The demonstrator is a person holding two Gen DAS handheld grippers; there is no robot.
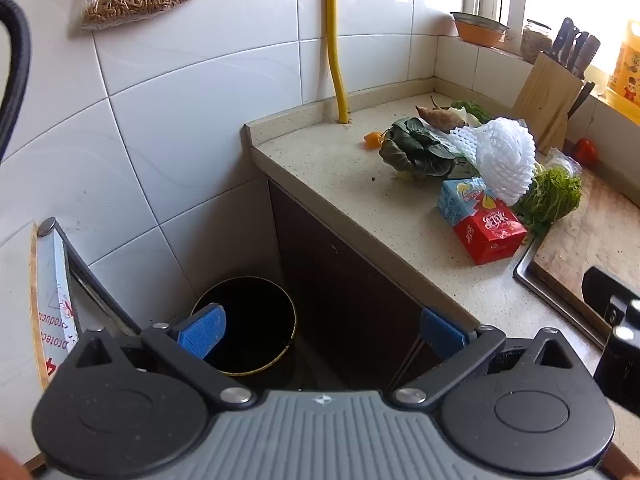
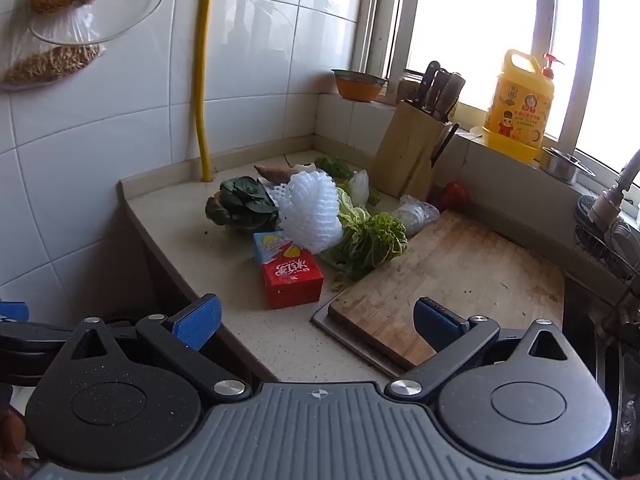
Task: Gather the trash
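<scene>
A pile of trash lies on the counter [image 2: 172, 216]: a red carton [image 2: 291, 282] [image 1: 490, 232], a blue carton [image 2: 272, 246] [image 1: 460, 198], white foam fruit netting [image 2: 310, 212] [image 1: 502, 156], wilted dark greens [image 2: 244, 204] [image 1: 416, 148] and cabbage leaves [image 2: 370, 240]. A dark round bin [image 1: 256, 324] stands on the floor below the counter's end. My left gripper [image 1: 322, 330] hangs open above the bin, empty. My right gripper [image 2: 316, 322] is open and empty over the counter's front edge, short of the red carton.
A wooden cutting board [image 2: 452, 276] lies over the sink at right. A knife block [image 2: 412, 152], an orange bowl [image 2: 358, 84] and a yellow detergent jug [image 2: 518, 108] stand by the window. A yellow hose [image 2: 204, 80] runs down the tiled wall. A tomato [image 2: 454, 194] sits behind the board.
</scene>
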